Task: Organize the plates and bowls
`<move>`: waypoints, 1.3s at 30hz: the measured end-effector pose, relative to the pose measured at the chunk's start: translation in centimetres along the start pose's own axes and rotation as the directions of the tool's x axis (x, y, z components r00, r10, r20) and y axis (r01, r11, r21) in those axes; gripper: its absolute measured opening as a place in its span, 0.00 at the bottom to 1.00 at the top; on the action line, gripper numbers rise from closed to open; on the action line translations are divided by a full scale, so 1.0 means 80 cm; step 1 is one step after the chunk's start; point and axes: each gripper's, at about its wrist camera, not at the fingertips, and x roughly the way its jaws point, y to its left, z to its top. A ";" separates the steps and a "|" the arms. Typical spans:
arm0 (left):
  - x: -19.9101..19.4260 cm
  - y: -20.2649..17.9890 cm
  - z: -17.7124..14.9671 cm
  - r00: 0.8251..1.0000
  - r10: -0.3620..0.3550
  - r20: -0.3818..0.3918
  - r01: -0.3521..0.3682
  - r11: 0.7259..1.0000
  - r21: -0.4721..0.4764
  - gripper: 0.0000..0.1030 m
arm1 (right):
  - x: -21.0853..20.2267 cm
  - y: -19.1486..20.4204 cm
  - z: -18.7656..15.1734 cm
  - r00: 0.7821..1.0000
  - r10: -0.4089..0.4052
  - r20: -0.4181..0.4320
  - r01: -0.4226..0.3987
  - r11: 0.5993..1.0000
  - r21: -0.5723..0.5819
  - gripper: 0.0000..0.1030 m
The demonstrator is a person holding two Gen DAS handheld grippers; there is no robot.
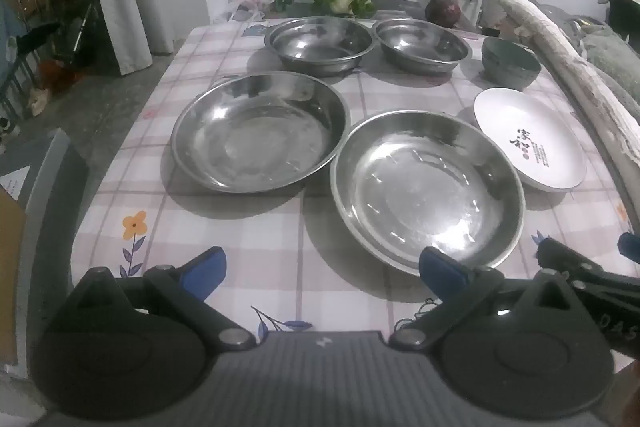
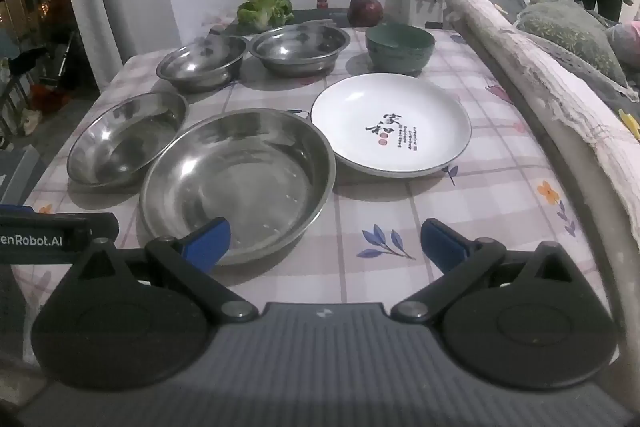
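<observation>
We're holding both tools over the counter's point(image 1: 224, 227) near edge w/ nothing in them: left tool point(image 1: 322, 273) spread wide, right tool point(image 2: 326, 241) likewise, prob. readying for a first pick. Dishes are sitting unstacked: two wide steel plates point(image 1: 260, 131) point(image 1: 428, 187) nearest, white plate point(image 2: 390, 125) beside them, two steel bowls point(image 1: 320, 41) point(image 1: 422, 43) and green bowl point(image 2: 400, 45) farther back. The near plate looks double-rimmed, maybe two nested.

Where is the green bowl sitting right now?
The green bowl stands at the table's far right in both views, just behind the white plate and right of the nearer steel bowl.
</observation>
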 end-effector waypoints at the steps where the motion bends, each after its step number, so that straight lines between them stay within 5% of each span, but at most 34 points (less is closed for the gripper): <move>1: 0.000 0.000 0.000 1.000 -0.002 0.000 0.002 1.000 0.002 1.00 | 0.000 0.000 0.000 1.000 -0.004 0.002 0.004 1.000 -0.002 0.99; 39: -0.014 -0.006 -0.018 0.999 -0.031 -0.013 0.032 0.999 0.033 1.00 | -0.019 -0.005 0.000 1.000 0.002 0.012 -0.002 1.000 -0.008 0.99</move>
